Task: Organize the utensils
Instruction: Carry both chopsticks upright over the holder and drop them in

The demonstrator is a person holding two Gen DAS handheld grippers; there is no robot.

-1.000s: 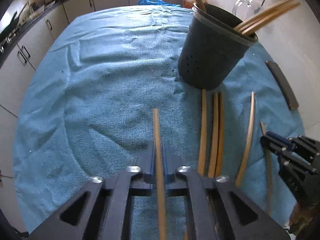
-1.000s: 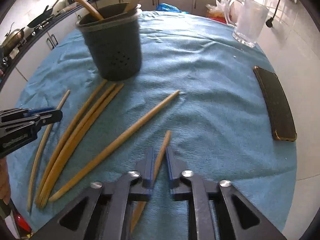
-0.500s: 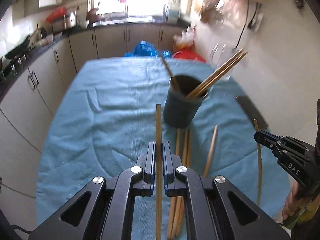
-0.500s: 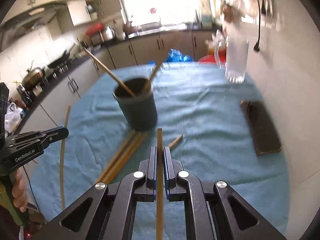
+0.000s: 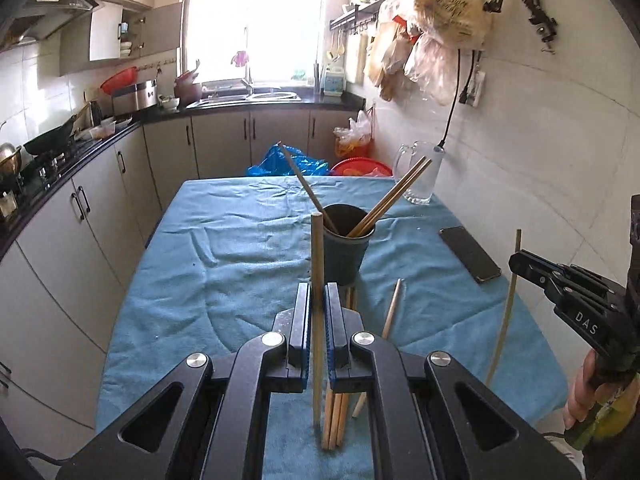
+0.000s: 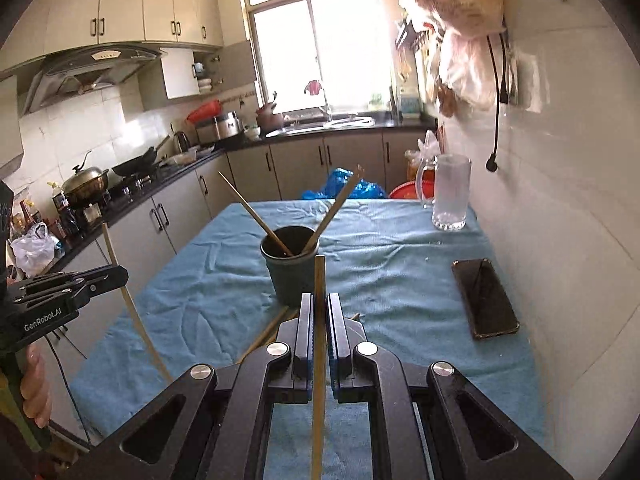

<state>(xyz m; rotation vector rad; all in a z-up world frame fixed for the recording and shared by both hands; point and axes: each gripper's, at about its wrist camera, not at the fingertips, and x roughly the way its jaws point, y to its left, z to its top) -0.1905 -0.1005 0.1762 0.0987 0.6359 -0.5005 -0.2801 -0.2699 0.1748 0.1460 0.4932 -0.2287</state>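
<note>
Both your left gripper (image 5: pixel 318 312) and right gripper (image 6: pixel 319 320) have jaws clamped on a thin wooden chopstick (image 5: pixel 317 264) each. Held mid-length, either could pivot, miss the dark round plastic holder (image 6: pixel 295 266) at frame centre, or tip it.

1. A bright window (image 5: pixel 256 20) fills the upper middle, sunlight washing it out.
2. Grey cabinets (image 5: pixel 224 148) under a black counter (image 5: pixel 276 103) run along the left and far sides.
3. White tiled wall (image 5: pixel 520 152) at right.
4. Range hood (image 6: pixel 92 68) at upper left.

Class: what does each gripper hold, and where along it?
Left gripper grips a chopstick; right gripper grips another chopstick. Each is held mid-length, both ends protruding.
</note>
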